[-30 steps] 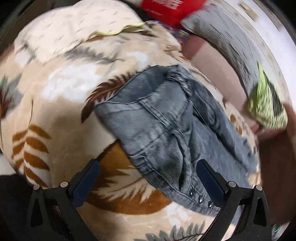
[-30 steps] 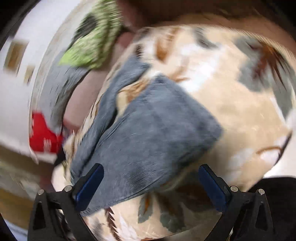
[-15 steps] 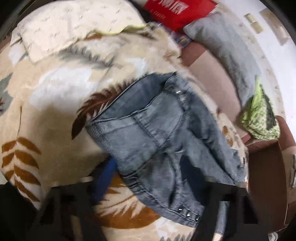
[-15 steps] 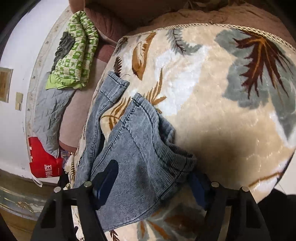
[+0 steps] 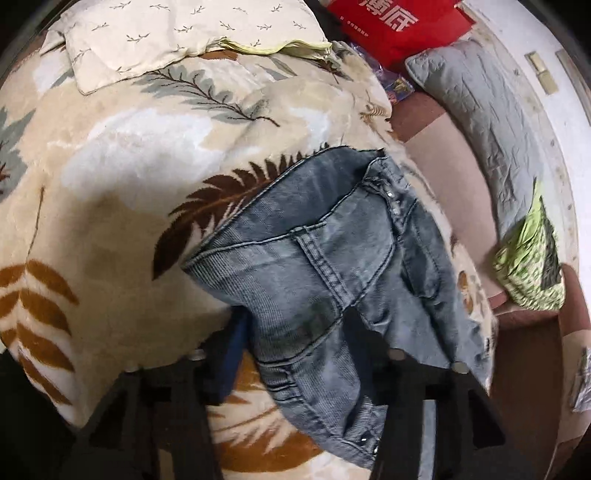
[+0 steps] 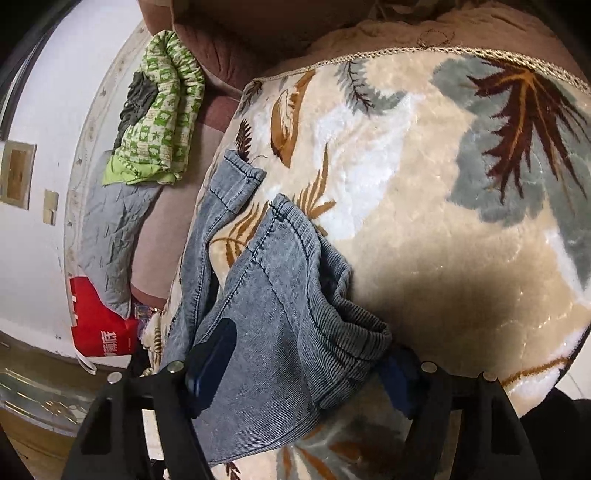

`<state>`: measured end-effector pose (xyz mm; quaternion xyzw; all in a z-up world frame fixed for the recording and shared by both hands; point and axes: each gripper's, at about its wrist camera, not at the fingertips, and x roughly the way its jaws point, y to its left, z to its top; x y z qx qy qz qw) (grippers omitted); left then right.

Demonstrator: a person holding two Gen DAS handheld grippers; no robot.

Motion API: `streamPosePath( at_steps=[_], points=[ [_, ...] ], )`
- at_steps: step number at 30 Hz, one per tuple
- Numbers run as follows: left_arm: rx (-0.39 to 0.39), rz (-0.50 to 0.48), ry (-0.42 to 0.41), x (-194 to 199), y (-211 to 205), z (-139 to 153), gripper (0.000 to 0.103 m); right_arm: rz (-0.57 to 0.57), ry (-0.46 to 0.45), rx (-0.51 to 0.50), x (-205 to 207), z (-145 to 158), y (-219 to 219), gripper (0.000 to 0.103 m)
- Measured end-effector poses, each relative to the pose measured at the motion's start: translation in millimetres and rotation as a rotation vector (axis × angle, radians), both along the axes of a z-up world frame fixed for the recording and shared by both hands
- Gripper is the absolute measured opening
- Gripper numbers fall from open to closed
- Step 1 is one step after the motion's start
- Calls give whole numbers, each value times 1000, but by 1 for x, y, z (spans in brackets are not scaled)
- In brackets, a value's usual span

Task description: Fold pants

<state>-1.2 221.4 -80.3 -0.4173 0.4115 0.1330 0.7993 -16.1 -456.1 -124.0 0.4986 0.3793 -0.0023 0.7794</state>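
Observation:
Grey-blue denim pants [image 5: 332, 266] lie crumpled on a cream blanket [image 5: 110, 184] with a leaf pattern. In the left wrist view the waist end with its seams and studs sits between the fingers of my left gripper [image 5: 301, 350], which is shut on that fabric. In the right wrist view the pants [image 6: 280, 302] show their leg ends; one ribbed hem is bunched between the blue pads [image 6: 214, 354] of my right gripper [image 6: 306, 365], which is shut on it. The second leg [image 6: 221, 206] trails away to the upper left, flat on the blanket [image 6: 424, 184].
A cream cloth with small sprigs [image 5: 166, 33] lies at the blanket's far side. Beyond the blanket's edge are a red bag [image 5: 399, 26], a grey quilted pillow [image 5: 487, 118] and a green patterned bundle [image 5: 532, 266] on a brown surface along a white wall.
Both pairs of jaws have closed from wide open onto the denim. The fabric now bunches between the pads, and both views have steadied after blur.

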Motion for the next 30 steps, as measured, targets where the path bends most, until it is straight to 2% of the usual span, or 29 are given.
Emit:
streamPosePath(
  at_steps=[2, 4, 6, 7, 8, 9, 12, 17, 19, 20, 22, 23, 24, 25, 26, 27, 28, 30],
  points=[
    [19, -5, 15, 1, -2, 2, 54, -5, 1, 12, -2, 1, -2, 76],
    [87, -21, 57, 6, -7, 4, 19, -5, 2, 17, -2, 1, -2, 76],
    [91, -29, 73, 10, -7, 4, 18, 10, 17, -7, 0, 3, 1, 71],
    [90, -26, 71, 9, -6, 7, 17, 22, 32, -26, 2, 4, 2, 52],
    [101, -22, 60, 7, -6, 12, 15, 42, 38, -22, 3, 3, 3, 17],
    [120, -19, 45, 5, -7, 19, 15, 58, 44, -9, 4, 2, 3, 7],
    [171, -4, -30, -12, -11, 50, 13, 81, 41, -82, 5, 16, 7, 7],
    [236, 20, -156, -49, -27, 96, 12, 107, -23, -252, 1, 65, 12, 7],
    [265, -2, -146, -64, -36, 94, 13, 121, 10, -308, 3, 65, 8, 8],
    [261, -14, -124, -69, -39, 88, 13, 146, 67, -318, 6, 55, 5, 11],
    [248, -33, -47, -76, -40, 65, 15, 172, 149, -275, 6, 32, -3, 11],
    [234, -32, -13, -77, -38, 55, 16, 180, 194, -257, 5, 20, -7, 17],
    [217, -18, 18, -78, -34, 46, 20, 184, 235, -227, 3, 12, -10, 17],
    [209, 3, 40, -79, -29, 43, 28, 170, 225, -190, 0, 11, -14, 17],
    [213, 17, 41, -80, -28, 44, 31, 153, 212, -213, -3, 18, -16, 24],
    [226, 30, 26, -82, -27, 51, 41, 141, 209, -257, -5, 24, -17, 27],
    [256, 38, 1, -84, -28, 61, 53, 117, 198, -312, -7, 34, -17, 34],
    [334, 57, -61, -87, -33, 85, 65, 76, 145, -348, -14, 51, -18, 51]
  ],
)
